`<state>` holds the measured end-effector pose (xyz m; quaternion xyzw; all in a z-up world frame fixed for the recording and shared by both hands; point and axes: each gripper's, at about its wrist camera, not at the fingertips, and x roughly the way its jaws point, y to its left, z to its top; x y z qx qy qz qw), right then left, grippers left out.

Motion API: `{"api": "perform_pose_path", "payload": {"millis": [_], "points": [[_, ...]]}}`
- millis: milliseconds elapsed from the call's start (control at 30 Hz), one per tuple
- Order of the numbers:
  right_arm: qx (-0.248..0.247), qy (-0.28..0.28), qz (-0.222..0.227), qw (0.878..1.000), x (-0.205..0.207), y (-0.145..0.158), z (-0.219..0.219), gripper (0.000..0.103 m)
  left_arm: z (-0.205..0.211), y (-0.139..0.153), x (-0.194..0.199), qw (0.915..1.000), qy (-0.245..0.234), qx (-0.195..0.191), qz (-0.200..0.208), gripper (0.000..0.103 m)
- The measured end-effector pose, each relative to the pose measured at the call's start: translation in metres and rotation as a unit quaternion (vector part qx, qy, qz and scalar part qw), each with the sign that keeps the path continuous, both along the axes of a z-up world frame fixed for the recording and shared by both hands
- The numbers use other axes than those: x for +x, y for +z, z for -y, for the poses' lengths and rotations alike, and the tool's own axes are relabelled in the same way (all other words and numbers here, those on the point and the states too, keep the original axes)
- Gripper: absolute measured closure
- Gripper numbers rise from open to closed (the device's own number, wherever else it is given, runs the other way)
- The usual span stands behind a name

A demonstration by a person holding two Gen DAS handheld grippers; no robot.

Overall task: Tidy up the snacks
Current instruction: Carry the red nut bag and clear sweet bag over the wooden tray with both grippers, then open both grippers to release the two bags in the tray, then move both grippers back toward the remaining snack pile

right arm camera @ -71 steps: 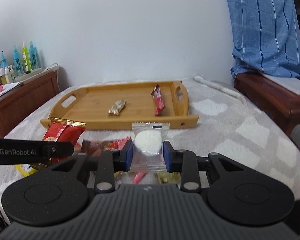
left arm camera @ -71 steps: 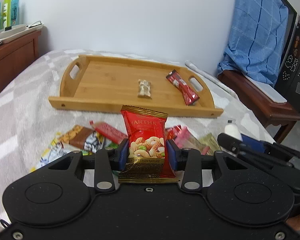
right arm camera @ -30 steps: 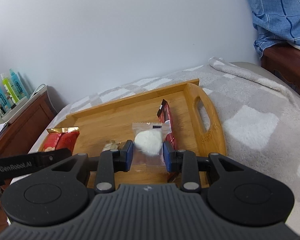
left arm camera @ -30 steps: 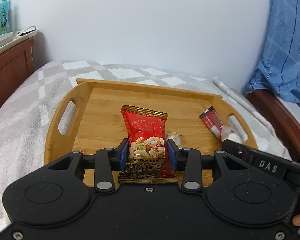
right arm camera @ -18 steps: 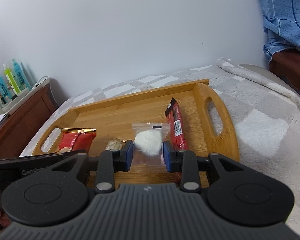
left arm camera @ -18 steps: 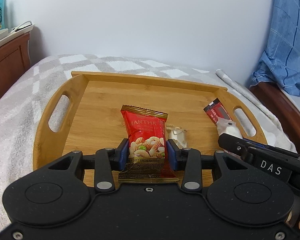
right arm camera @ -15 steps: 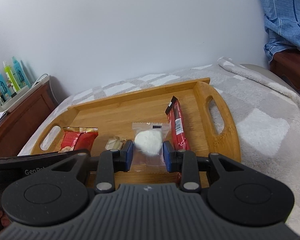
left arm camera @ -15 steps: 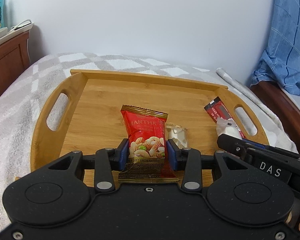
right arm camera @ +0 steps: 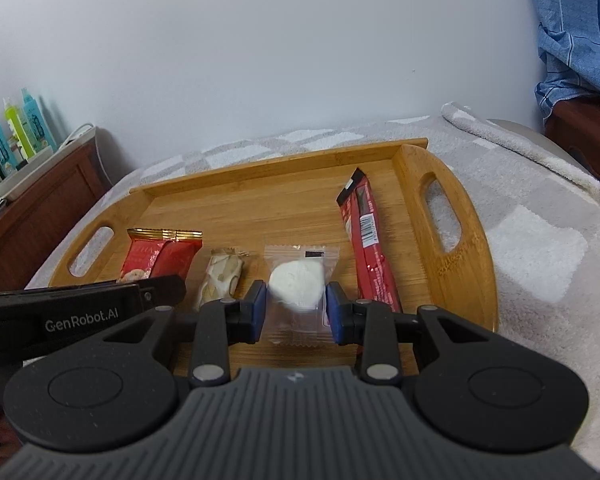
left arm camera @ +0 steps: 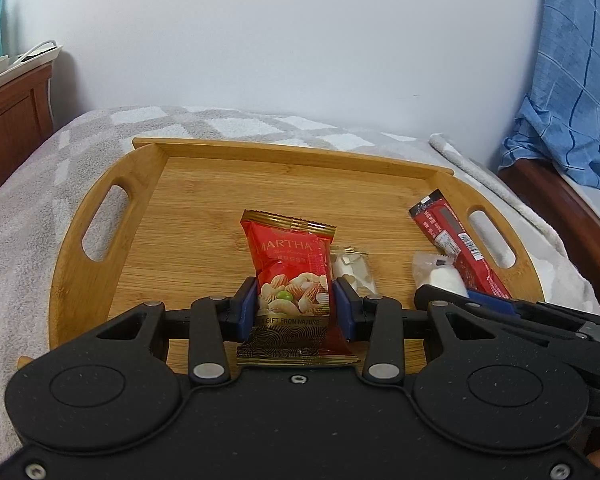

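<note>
Grey-and-white checked blanket (left arm camera: 40, 208) over a bed, plain white wall behind, w/ a bamboo tray (left arm camera: 204, 200) lying on it; blue plaid cloth (left arm camera: 572, 80) hangs at right, wooden cabinet (right arm camera: 40, 216) w/ bottles at left. We hold both tools over the tray's near half. Our left gripper (left arm camera: 294, 308) is pinched on a red nut packet (left arm camera: 290, 268), blue pads pressing its lower sides, packet upright, its bottom edge back toward the gripper body. Our right gripper (right arm camera: 296, 308) is closed round a clear wrapper w/ a white round sweet (right arm camera: 298, 284), pads squeezing both sides of the wrapper. Can't tell if either snack touches the tray floor. Between the two tools a small pale wrapped candy (right arm camera: 222, 274) lies flat on the tray. A long red bar packet (right arm camera: 366, 240) lies just right of the right gripper, near the tray's right handle cutout (right arm camera: 438, 216)
</note>
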<state>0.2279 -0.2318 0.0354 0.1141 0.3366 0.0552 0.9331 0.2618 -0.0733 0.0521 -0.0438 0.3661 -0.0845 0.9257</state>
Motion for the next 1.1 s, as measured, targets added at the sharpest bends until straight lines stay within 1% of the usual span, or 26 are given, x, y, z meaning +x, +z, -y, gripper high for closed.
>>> {"api": "perform_pose_path", "payload": {"millis": [300,400,633,667,700,767,800,867,933,1067,1100], "points": [[-0.005,0.001,0.003,1.000,-0.002,0.000,-0.001,0.066,0.001,-0.001,0.001,1.0000,-0.002,0.002,0.001,0.064],[-0.003,0.003,0.004,1.000,-0.002,0.001,0.000,0.061,0.001,-0.001,0.001,1.0000,0.000,0.003,-0.001,0.063],[-0.012,0.006,0.021,1.000,-0.007,0.009,-0.002,0.060,0.004,0.004,-0.005,0.9998,-0.001,0.019,-0.001,0.061],[-0.012,0.006,0.022,1.000,-0.007,0.009,-0.002,0.059,0.004,0.005,-0.006,0.9997,-0.001,0.023,0.000,0.059],[-0.012,0.005,0.023,1.000,-0.008,0.010,-0.001,0.055,0.004,0.006,-0.007,0.9997,0.000,0.026,0.001,0.058],[-0.011,0.000,0.026,1.000,-0.010,0.011,0.000,0.049,0.002,0.009,-0.011,0.9996,0.002,0.028,0.005,0.048],[-0.010,-0.002,0.028,1.000,-0.011,0.012,0.001,0.045,0.001,0.011,-0.013,0.9996,0.002,0.027,0.008,0.046],[-0.008,-0.007,0.033,0.999,-0.014,0.014,0.004,0.043,-0.001,0.015,-0.017,0.9995,0.002,0.028,0.012,0.035],[-0.004,-0.013,0.036,0.999,-0.017,0.016,0.007,0.038,-0.003,0.020,-0.023,0.9994,0.001,0.030,0.018,0.028],[0.005,-0.027,0.040,0.999,-0.024,0.018,0.014,0.035,-0.005,0.029,-0.036,0.9987,0.000,0.040,0.030,0.019],[0.006,-0.030,0.040,0.999,-0.026,0.018,0.015,0.033,-0.006,0.031,-0.040,0.9986,-0.001,0.042,0.032,0.018]]}}
